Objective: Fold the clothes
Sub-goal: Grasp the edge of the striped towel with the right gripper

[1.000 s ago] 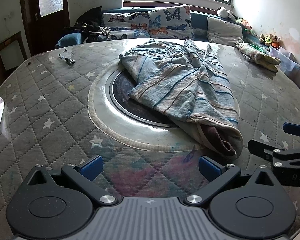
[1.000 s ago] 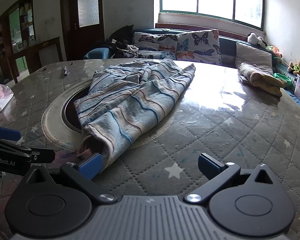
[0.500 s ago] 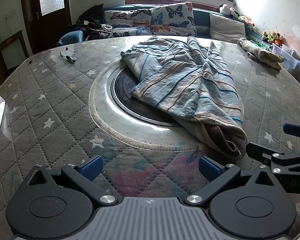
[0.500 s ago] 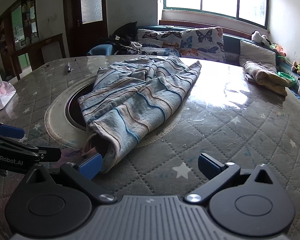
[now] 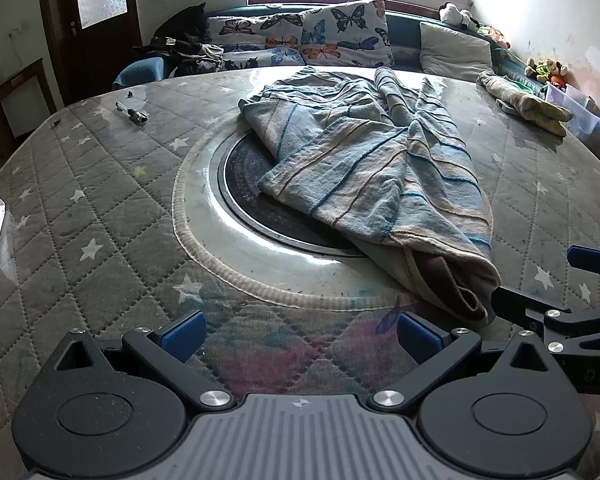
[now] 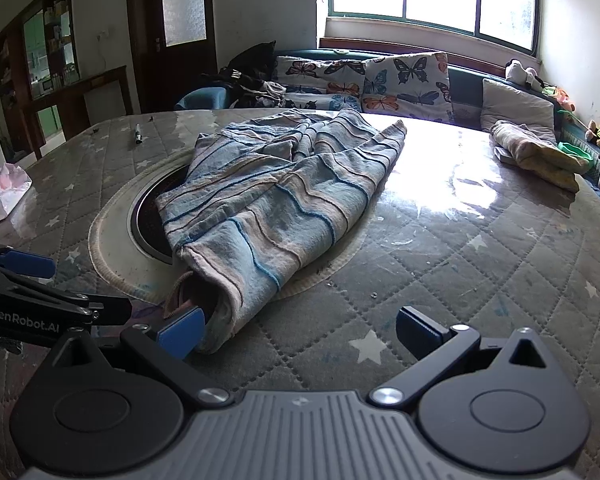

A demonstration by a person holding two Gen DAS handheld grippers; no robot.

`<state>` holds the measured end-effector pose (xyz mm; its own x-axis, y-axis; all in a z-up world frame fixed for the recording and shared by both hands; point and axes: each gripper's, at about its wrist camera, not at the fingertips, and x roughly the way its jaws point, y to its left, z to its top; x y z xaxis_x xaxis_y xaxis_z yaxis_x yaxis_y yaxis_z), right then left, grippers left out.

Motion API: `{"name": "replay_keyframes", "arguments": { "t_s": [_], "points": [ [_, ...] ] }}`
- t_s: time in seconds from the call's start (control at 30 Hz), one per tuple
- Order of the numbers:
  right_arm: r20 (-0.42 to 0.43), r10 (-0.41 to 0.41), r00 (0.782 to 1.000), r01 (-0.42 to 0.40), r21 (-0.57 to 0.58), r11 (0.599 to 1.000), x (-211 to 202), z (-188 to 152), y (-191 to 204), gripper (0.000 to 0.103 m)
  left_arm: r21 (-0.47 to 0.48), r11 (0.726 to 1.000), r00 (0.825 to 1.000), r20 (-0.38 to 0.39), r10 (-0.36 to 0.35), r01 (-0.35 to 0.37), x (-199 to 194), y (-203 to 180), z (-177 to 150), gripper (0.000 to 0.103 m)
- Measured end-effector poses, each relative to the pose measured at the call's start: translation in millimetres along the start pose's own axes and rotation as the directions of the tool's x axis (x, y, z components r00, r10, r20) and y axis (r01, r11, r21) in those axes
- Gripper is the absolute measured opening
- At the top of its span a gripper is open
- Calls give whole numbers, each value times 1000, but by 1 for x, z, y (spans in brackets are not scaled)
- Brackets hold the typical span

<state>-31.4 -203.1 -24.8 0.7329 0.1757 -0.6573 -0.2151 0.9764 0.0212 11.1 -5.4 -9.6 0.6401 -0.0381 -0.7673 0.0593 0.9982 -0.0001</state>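
While wide apart & empty, both grippers' jaws near striped garment hem, right closest.

Soft napped striped cloth garment with brown lining, quilted star-print table cover under glossy clear film, smooth shiny metal ring around matt black disc, matt black plastic gripper with blue pads.
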Motion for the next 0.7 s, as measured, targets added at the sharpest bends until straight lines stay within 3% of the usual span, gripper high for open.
{"name": "replay_keyframes", "arguments": {
  "t_s": [0.7],
  "points": [
    [11, 21, 1000, -20, -53, 998, 13, 25, 12, 98, -3, 1000, 1000, 8, 9, -9, 11, 7, 15, 103]
  ]
}}
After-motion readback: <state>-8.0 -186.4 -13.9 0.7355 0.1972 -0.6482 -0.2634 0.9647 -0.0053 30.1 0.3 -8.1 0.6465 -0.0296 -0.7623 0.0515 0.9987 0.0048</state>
